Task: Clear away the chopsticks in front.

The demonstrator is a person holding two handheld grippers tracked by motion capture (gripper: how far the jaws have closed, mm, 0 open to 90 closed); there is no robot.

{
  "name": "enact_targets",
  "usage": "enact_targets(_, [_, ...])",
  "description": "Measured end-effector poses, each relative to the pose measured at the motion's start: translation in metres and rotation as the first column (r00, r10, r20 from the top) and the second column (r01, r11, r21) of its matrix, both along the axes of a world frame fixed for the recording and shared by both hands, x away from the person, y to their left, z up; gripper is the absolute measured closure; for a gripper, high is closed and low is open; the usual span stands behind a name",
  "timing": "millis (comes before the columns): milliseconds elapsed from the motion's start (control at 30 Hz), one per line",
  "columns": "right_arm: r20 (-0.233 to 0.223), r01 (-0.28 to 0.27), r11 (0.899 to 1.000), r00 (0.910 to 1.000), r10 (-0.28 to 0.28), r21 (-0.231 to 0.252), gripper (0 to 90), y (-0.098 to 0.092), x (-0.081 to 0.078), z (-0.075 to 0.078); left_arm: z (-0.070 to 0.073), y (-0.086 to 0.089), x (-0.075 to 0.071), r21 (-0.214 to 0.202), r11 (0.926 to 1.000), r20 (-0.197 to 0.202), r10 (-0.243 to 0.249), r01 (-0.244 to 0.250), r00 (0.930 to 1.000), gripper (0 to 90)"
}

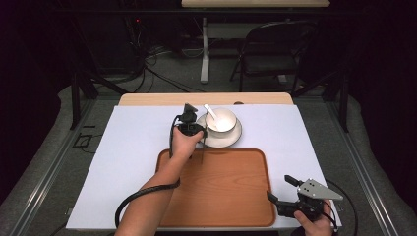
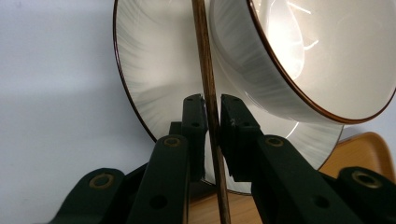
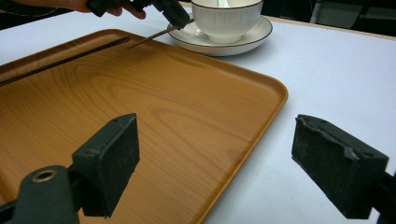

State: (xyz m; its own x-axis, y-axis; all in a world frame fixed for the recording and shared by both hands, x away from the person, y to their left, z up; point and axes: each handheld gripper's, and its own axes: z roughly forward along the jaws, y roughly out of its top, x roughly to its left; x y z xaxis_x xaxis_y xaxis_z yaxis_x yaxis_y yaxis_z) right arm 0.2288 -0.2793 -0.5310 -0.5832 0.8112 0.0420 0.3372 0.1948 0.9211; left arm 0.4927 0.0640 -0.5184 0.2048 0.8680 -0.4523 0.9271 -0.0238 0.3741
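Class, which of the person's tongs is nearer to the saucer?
Left. The left tongs sit at the saucer edge, gripping a thin stick; the right tongs are past the tray's near corner.

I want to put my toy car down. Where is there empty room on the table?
The brown wooden tray is bare across its middle. The white table cover is bare left of the tray. It is crowded at the far edge: the white bowl on its white saucer, and the left gripper shut on a thin dark stick.

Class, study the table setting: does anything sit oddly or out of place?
One chopstick is pinched in the left claw, slanting over the saucer rim beside the bowl, while its partner lies alone on the wooden tray. Nothing looks spilled or broken.
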Motion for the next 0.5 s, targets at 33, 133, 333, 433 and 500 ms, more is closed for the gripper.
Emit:
enact_targets(33, [0.0, 0.0, 1.0, 1.0, 0.0, 0.0, 14.7, 0.0, 0.0, 0.0, 0.0, 0.0, 0.001, -0.008, 0.9999, -0.011, 0.009, -0.009, 0.9999, 80.7])
enact_targets(133, [0.0, -0.001, 1.0, 1.0, 0.001, 0.0, 14.7, 0.0, 0.0, 0.0, -0.001, 0.001, 0.003, -0.011, 0.9996, -0.035, 0.025, -0.025, 0.9991, 83.1])
enact_targets(333, [0.002, -0.001, 1.0, 1.0, 0.001, -0.001, 14.7, 0.0, 0.0, 0.0, -0.001, 0.005, 0.004, -0.029, 0.998, -0.062, 0.054, -0.056, 0.9966, 85.2])
enact_targets(433, [0.001, 0.0, 1.0, 1.0, 0.0, 0.0, 14.7, 0.0, 0.0, 0.0, 0.001, 0.009, 0.003, -0.029, 0.9975, -0.062, 0.062, -0.064, 0.9962, 85.2])
enact_targets(500, [0.002, 0.0, 1.0, 1.0, 0.0, -0.001, 14.7, 0.0, 0.0, 0.0, 0.003, 0.013, 0.002, -0.034, 0.9969, -0.059, 0.069, -0.071, 0.9958, 85.2])
